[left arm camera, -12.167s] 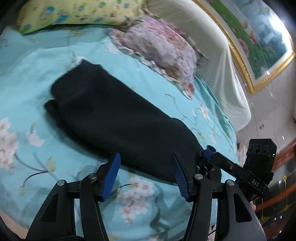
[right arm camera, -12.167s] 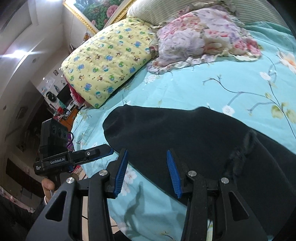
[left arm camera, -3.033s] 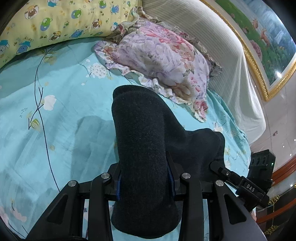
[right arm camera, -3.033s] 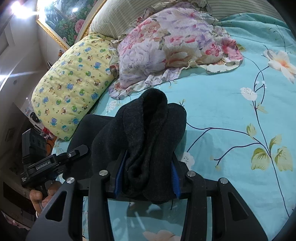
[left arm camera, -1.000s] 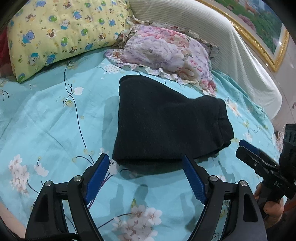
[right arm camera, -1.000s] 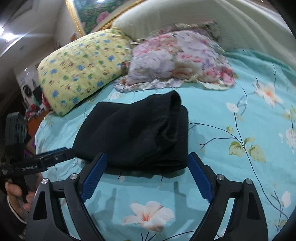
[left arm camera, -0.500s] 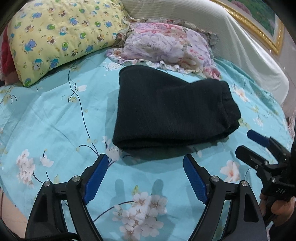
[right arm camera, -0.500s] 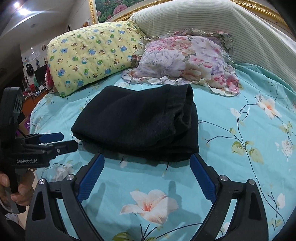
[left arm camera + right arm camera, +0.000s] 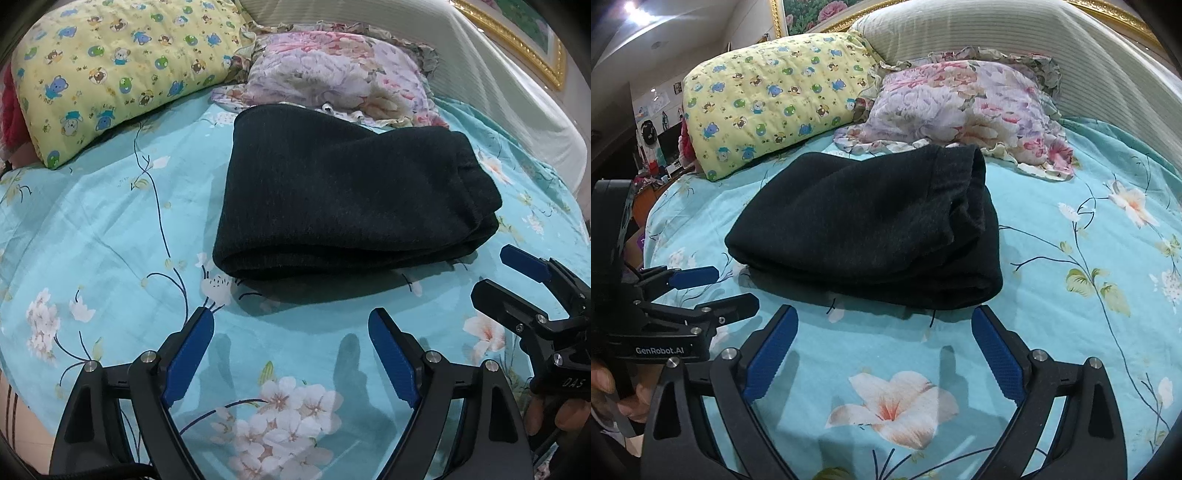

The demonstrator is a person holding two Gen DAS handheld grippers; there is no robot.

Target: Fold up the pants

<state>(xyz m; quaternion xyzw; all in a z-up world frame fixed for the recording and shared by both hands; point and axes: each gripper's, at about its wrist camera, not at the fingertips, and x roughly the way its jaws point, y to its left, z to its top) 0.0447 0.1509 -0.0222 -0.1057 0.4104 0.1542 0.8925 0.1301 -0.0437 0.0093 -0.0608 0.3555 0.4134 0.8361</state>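
Observation:
The black pants (image 9: pixel 343 192) lie folded in a thick rectangle on the turquoise flowered bedsheet (image 9: pixel 92 229); they also show in the right wrist view (image 9: pixel 871 225). My left gripper (image 9: pixel 291 325) is open and empty, just in front of the near folded edge, not touching it. My right gripper (image 9: pixel 884 321) is open and empty, also in front of the pants. Each gripper shows in the other's view, the right one at the right edge (image 9: pixel 517 280) and the left one at the left edge (image 9: pixel 716 288), both open.
A yellow cartoon-print pillow (image 9: pixel 110 70) and a pink flowered pillow (image 9: pixel 332 77) lie behind the pants, the flowered one touching their far edge. A striped cream headboard (image 9: pixel 1034 48) stands behind. The bed edge drops off at the lower left (image 9: pixel 14 387).
Both grippers have let go of the pants, opened wide and pulled back toward me. The pants now lie folded in half and still.

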